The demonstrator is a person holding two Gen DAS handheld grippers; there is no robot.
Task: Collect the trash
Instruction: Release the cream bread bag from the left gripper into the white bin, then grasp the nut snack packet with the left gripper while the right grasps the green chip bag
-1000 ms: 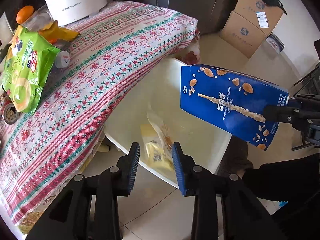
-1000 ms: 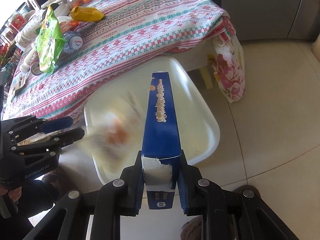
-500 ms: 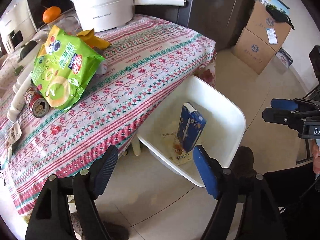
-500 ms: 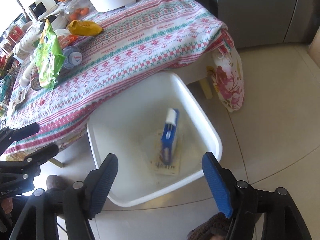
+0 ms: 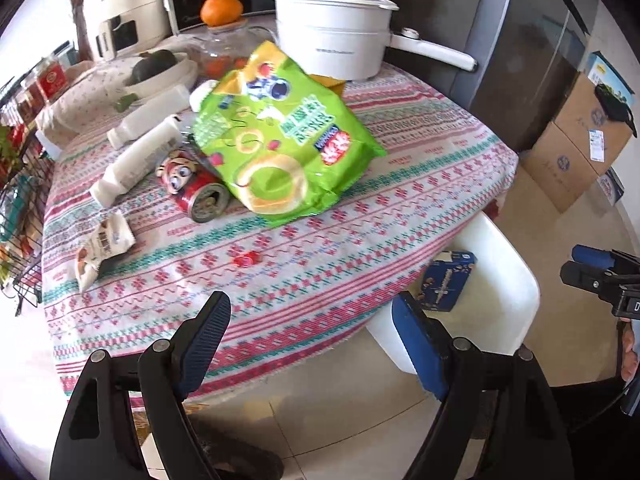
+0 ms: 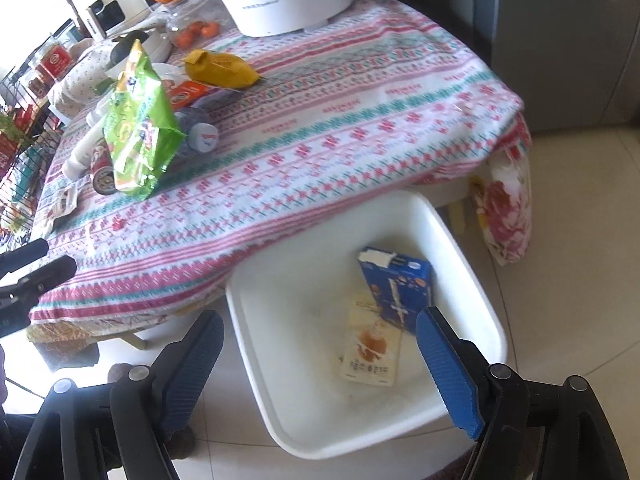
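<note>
A white bin stands on the floor beside the table. In it lie a blue biscuit box and a cream packet; the box also shows in the left wrist view. On the table lie a green snack bag, a red can, a white bottle, a small wrapper and a yellow wrapper. My left gripper is open and empty above the table's near edge. My right gripper is open and empty over the bin.
A white pot, a jar with an orange on top, a bowl and white appliances stand at the table's far side. A wire rack is at the left. Cardboard boxes stand on the floor at right.
My right gripper opened and dropped the blue box into the bin. My left gripper opened wide and swung up and left toward the table, so the trash on it now shows.
</note>
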